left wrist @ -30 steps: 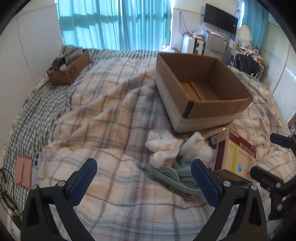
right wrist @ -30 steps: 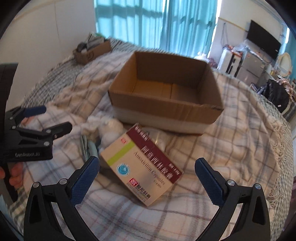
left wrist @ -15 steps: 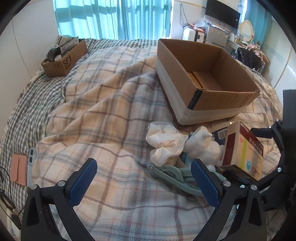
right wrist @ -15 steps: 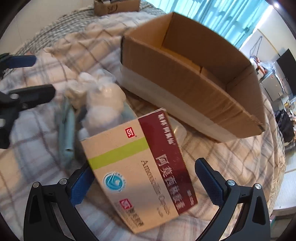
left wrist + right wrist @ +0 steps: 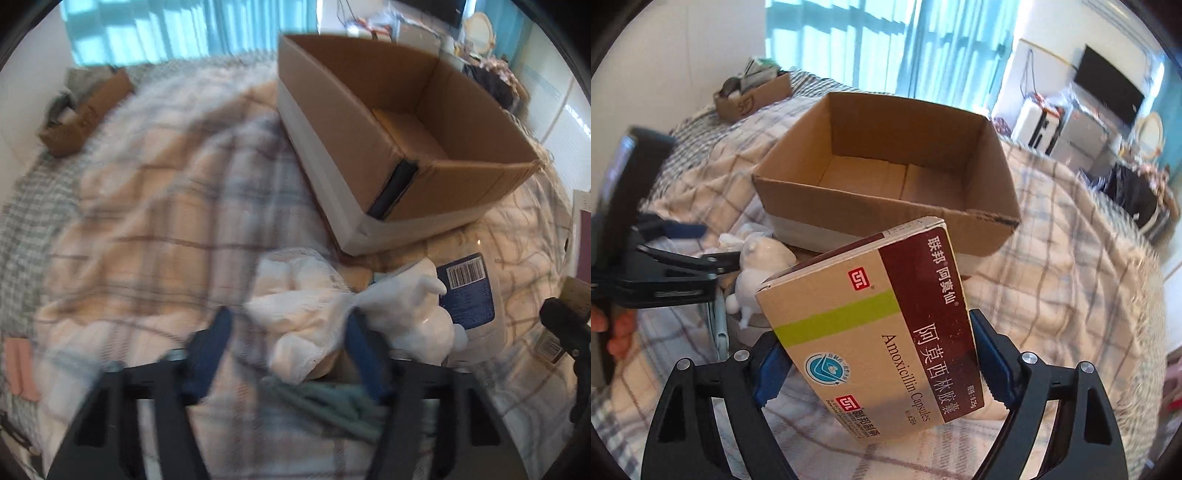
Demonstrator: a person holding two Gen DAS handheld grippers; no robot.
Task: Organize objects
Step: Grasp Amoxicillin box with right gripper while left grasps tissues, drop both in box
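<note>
My right gripper (image 5: 875,358) is shut on the Amoxicillin medicine box (image 5: 875,314) and holds it lifted above the bed, in front of the open empty cardboard box (image 5: 886,173). My left gripper (image 5: 288,354) has its fingers on either side of a white crumpled cloth bundle (image 5: 299,306), partly closed; the view is blurred. Beside the bundle lie a white figurine (image 5: 406,317), a clear bag with a blue label (image 5: 467,291) and teal pliers (image 5: 332,406). The cardboard box (image 5: 388,122) stands behind them.
Everything lies on a bed with a checked blanket (image 5: 155,206). A small cardboard box with clutter (image 5: 753,96) sits at the far left by the wall. Shelves, appliances and a screen (image 5: 1108,92) stand beyond the bed.
My right gripper closed on the medicine box and lifted it off the bed. My left gripper moved forward and narrowed around the white cloth bundle.
</note>
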